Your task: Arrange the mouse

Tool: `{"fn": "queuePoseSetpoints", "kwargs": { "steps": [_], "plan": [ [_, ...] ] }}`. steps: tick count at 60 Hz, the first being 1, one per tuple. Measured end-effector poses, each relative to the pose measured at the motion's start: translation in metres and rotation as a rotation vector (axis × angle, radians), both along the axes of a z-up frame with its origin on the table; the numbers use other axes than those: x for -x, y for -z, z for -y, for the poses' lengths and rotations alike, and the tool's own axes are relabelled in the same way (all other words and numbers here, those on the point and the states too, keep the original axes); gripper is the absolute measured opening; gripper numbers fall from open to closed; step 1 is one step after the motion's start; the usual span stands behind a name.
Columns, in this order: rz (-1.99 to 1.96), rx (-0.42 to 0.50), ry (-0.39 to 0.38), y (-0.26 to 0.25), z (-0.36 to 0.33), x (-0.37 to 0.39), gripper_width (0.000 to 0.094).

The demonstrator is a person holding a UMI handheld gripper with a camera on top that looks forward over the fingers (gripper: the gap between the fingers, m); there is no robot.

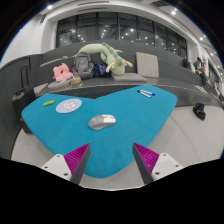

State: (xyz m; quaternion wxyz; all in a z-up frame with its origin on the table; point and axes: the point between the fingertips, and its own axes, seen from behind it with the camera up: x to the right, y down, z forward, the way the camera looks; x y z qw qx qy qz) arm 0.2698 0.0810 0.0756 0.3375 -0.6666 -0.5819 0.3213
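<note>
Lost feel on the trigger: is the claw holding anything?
Nothing. The claw is open, and the mouse lies on the blue mat ahead of it.

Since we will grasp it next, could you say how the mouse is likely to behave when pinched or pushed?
The mouse looks rigid with a smooth domed shell, so the open gripper may slip upward. Lying flat on the teal mat, it should slide, not roll.

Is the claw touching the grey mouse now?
Apart. The gripper view shows blue mat between the open claw and the mouse ahead.
</note>
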Motion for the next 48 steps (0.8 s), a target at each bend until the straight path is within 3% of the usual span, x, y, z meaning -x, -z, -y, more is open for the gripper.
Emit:
{"fn": "queuePoseSetpoints", "kwargs": {
  "steps": [23, 48],
  "plan": [
    [-0.033, 0.001, -0.049, 0.042, 0.083, 0.094, 0.0857],
    [-0.014, 0.010, 0.062, 0.076, 0.062, 0.184, 0.0856]
  ]
}}
